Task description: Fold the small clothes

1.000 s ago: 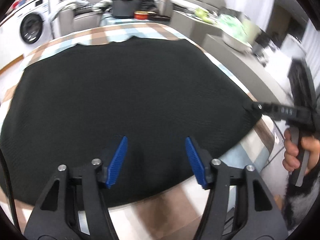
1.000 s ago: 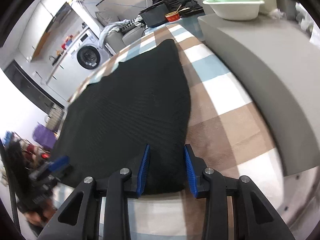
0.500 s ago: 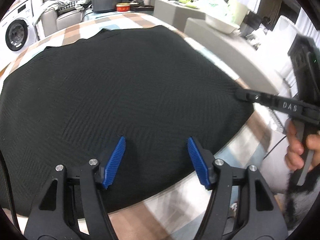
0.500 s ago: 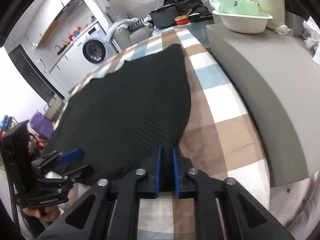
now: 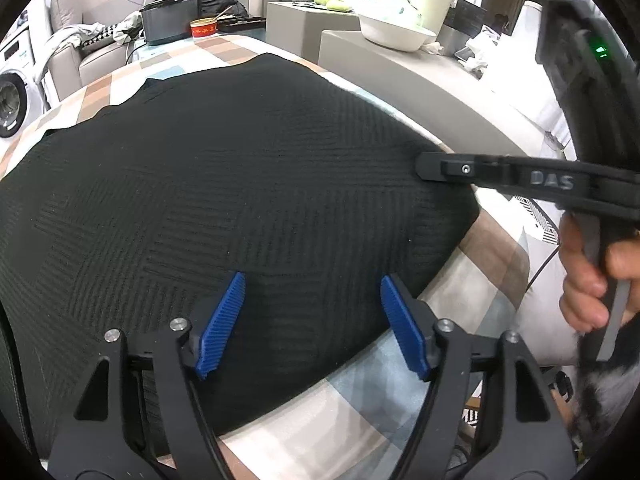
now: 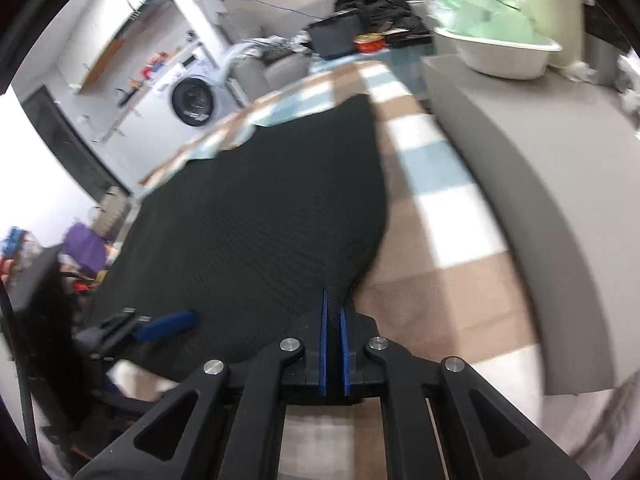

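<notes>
A black knit garment (image 5: 224, 200) lies spread flat on a checked tablecloth (image 5: 492, 248). My left gripper (image 5: 312, 300) is open, its blue pads just above the garment's near edge. My right gripper (image 6: 334, 312) is shut on the garment's (image 6: 256, 216) near right corner, which lifts slightly off the cloth. The right gripper also shows in the left wrist view (image 5: 448, 168) at the garment's right edge. The left gripper shows at lower left in the right wrist view (image 6: 168, 326).
A grey ledge (image 6: 520, 168) runs along the table's right side, with a white bowl (image 6: 504, 56) and a green bag (image 6: 480, 4) on it. A red tin (image 5: 204, 27) and a dark box (image 5: 170, 18) stand beyond the far edge. A washing machine (image 6: 192, 100) is at far left.
My right gripper closed on the garment's near right corner and raised it a little. My left gripper stayed open and shifted slightly along the near edge.
</notes>
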`<action>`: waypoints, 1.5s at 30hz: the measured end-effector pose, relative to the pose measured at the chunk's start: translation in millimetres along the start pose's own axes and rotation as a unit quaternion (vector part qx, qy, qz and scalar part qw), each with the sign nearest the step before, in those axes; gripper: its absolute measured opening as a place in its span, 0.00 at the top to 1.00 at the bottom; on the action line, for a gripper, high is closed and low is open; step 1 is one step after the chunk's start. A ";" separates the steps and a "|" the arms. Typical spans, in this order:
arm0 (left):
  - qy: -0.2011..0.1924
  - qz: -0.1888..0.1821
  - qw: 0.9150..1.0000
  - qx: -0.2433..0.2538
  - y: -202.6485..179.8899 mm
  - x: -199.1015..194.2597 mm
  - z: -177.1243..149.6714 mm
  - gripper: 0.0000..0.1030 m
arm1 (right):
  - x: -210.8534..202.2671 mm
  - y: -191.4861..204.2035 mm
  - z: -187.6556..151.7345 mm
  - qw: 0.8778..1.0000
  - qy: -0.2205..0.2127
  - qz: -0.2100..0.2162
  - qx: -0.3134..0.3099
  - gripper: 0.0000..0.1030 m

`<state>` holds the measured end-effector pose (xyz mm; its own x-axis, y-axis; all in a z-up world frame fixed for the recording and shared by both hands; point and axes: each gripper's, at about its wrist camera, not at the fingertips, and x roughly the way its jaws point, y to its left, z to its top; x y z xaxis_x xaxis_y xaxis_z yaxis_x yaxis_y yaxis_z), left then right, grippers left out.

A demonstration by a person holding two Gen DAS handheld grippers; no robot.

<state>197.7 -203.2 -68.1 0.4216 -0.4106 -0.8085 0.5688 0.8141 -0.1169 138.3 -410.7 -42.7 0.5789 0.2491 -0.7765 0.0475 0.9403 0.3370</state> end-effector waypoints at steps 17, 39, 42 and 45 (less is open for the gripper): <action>-0.052 0.128 0.973 -0.185 168.8 -91.9 -65.5 0.34 | 4.6 97.4 -9.4 0.993 -0.015 0.042 -0.111 0.63; -0.067 0.175 0.962 -0.197 216.1 -145.5 -143.0 0.43 | 19.9 58.9 -13.1 0.991 -0.012 -0.092 -0.095 0.64; -0.087 0.171 0.954 -0.228 226.0 -162.4 -149.4 0.43 | 8.6 41.9 -8.7 0.994 -0.016 -0.078 -0.069 0.64; -0.101 0.189 0.941 -0.262 241.0 -175.2 -155.6 0.43 | 1.8 27.4 -11.0 0.997 -0.014 -0.064 -0.041 0.63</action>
<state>151.0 128.9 -44.3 0.6797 -0.0782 -0.7293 -0.0519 0.9867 -0.1543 131.7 -381.9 -40.7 0.5952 0.1208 -0.7945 0.0568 0.9798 0.1916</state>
